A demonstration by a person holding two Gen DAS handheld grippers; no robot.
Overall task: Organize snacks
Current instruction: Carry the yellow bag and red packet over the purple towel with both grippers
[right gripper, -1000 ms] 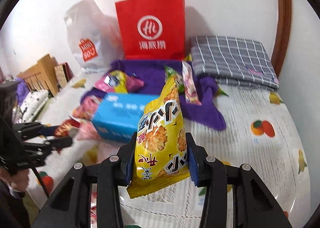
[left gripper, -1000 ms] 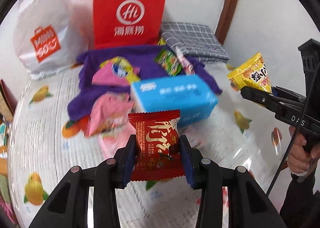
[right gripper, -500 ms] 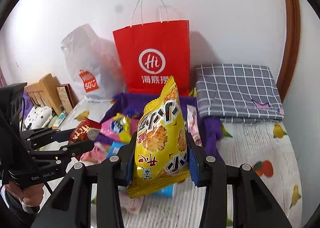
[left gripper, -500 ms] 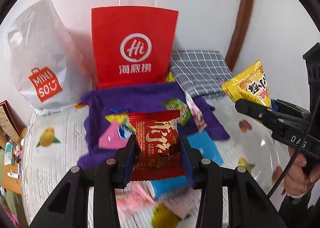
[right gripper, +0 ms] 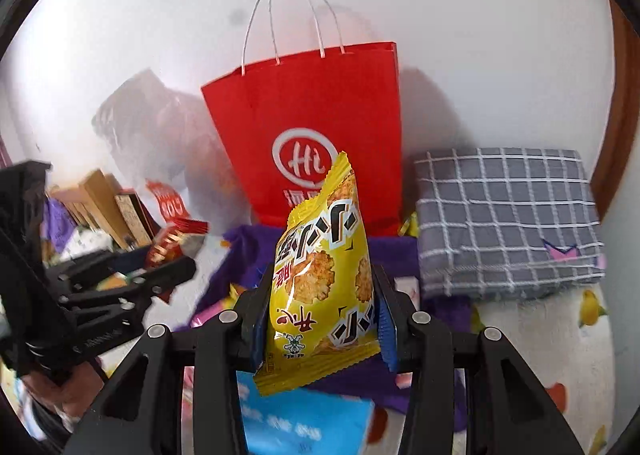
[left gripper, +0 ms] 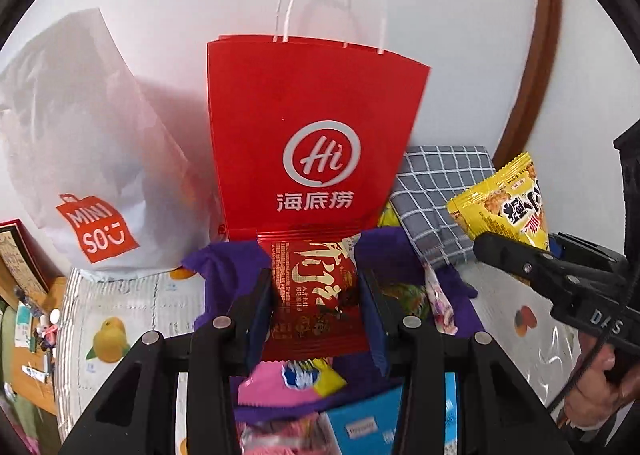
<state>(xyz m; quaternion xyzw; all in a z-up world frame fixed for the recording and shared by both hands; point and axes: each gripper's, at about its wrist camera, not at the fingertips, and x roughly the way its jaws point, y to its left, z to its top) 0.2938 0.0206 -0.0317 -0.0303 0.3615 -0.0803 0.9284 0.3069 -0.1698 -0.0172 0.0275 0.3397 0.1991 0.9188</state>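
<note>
My left gripper (left gripper: 316, 309) is shut on a red snack packet (left gripper: 314, 295) and holds it up in front of the red paper bag (left gripper: 316, 127). My right gripper (right gripper: 322, 313) is shut on a yellow snack bag (right gripper: 320, 275), raised before the same red paper bag (right gripper: 316, 127). The right gripper with the yellow bag (left gripper: 508, 203) shows at the right of the left wrist view. The left gripper with the red packet (right gripper: 172, 243) shows at the left of the right wrist view. More snacks (left gripper: 292, 379) lie on a purple cloth (left gripper: 224, 275) below.
A white plastic bag (left gripper: 92, 159) stands left of the red bag. A folded grey checked cloth (right gripper: 504, 215) lies to its right. A blue box (right gripper: 308, 427) sits near the front on the fruit-print cover (left gripper: 116, 319). Wooden furniture (right gripper: 100, 203) is at far left.
Both grippers have risen and moved closer to the red paper bag, each still holding its snack. The blue box and loose snacks have dropped lower in both views.
</note>
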